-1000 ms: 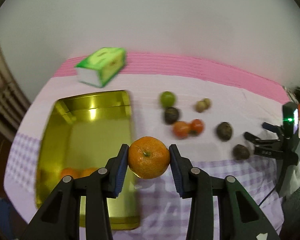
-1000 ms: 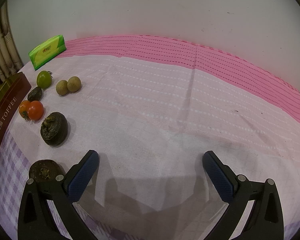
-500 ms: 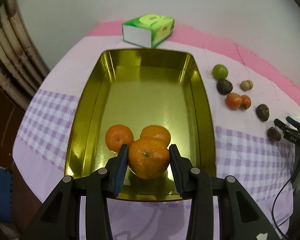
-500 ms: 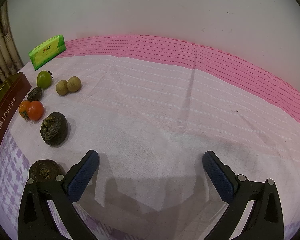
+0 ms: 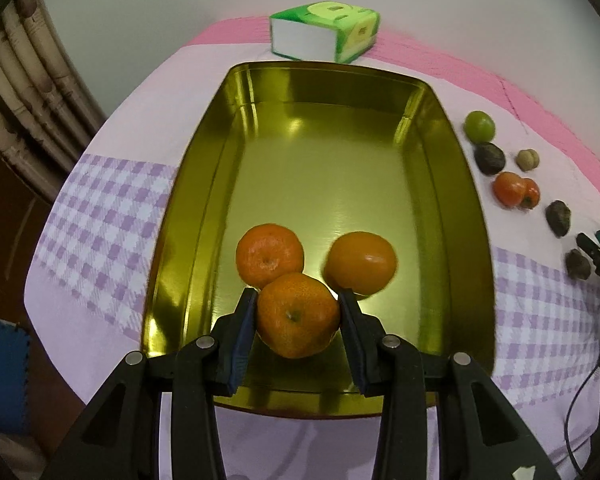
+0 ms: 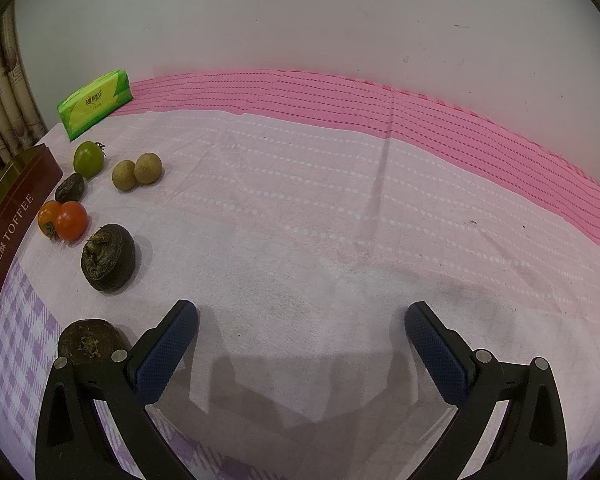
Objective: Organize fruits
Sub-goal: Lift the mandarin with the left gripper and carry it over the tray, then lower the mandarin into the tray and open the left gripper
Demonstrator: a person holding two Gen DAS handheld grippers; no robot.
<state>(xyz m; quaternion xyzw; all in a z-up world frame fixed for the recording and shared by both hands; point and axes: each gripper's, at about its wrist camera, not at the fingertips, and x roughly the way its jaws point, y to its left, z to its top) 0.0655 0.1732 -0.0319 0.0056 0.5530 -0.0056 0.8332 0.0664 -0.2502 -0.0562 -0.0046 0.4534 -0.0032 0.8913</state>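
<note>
the left gripper (image 5: pixel 298 320) has its fingers clamped on a mandarin (image 5: pixel 297 321), held low over the near end of the gold tin (image 5: pixel 188 184) beside two others, presumably to group like fruit. the right gripper (image 6: pixel 300 344) waits with fingers spread wide and empty above the surface (image 6: pixel 320 216), near the unsorted fruit.

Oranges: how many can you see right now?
3. Two lie in the gold tin, one left, one right; the third orange is clamped in the left gripper above them.

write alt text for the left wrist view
The left gripper holds an orange over the near end of a gold tin, where two more oranges lie. Small fruits sit on the cloth at right.
</note>
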